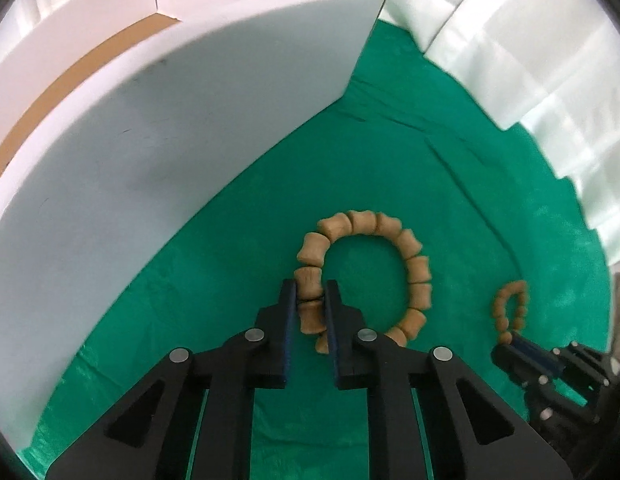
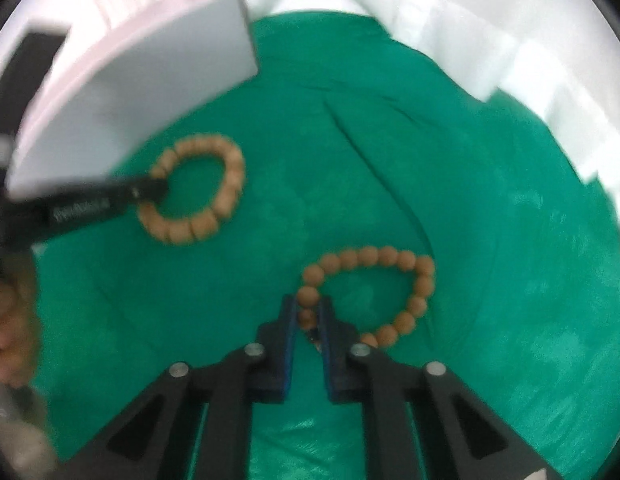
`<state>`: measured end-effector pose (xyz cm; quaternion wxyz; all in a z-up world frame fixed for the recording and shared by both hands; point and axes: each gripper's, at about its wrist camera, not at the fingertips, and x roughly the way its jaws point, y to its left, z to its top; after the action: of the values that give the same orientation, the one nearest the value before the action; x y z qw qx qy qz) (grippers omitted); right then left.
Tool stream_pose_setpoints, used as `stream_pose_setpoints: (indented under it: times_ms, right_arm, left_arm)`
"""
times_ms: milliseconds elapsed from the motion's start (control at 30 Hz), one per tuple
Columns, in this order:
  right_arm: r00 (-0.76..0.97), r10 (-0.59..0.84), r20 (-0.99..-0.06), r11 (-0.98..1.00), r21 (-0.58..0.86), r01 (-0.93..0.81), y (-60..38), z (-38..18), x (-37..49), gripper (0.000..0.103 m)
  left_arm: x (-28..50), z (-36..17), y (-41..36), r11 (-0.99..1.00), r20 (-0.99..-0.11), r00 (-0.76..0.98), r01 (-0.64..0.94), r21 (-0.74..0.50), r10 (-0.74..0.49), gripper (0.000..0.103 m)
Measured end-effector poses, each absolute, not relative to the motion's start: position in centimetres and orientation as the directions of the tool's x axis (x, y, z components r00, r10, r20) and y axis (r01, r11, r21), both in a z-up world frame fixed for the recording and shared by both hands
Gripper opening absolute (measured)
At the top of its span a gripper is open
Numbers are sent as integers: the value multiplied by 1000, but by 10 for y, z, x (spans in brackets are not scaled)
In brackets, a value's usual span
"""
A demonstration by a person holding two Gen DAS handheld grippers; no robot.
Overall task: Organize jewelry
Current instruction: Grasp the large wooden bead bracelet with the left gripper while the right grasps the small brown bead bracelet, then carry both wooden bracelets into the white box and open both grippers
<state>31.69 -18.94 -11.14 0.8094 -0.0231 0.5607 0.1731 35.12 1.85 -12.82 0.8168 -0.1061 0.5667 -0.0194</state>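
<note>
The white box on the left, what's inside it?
Through the white box's open top only a strip of brown cardboard lining shows. Its tall front wall hides the rest, so any contents cannot be seen. Both bracelets lie outside, on the green cloth.

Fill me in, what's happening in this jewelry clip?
A person works two handheld claws over a green cloth. The left claw is closed on the chunky wooden bracelet, near the white box. The right claw is closed on the round-bead bracelet. Most of each loop looks to be lying on the cloth; nothing is in the box yet as far as visible.
</note>
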Motion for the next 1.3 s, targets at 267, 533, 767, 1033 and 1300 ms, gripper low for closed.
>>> stream_pose_setpoints:
  times_ms: [267, 533, 767, 1033, 1300]
  right_arm:
    - [354, 457, -816, 890, 416, -187, -241, -68, 285, 11]
    - [372, 497, -784, 867, 467, -175, -247, -50, 263, 11]
    - [372, 514, -773, 858, 456, -237, -230, -28, 244, 11]
    - [388, 567, -726, 823, 478, -307, -201, 13, 232, 11]
    - [401, 640, -655, 767, 512, -387, -151, 61, 248, 11]
  left_arm:
    - [315, -82, 18, 956, -871, 415, -6, -292, -263, 12]
    - [282, -51, 14, 953, -851, 434, 73, -294, -296, 12]
    - [249, -23, 14, 957, -849, 442, 130, -259, -290, 12]
    - [212, 28, 49, 946, -822, 469, 146, -290, -324, 12]
    - [201, 88, 123, 937, -772, 548, 67, -342, -320, 12]
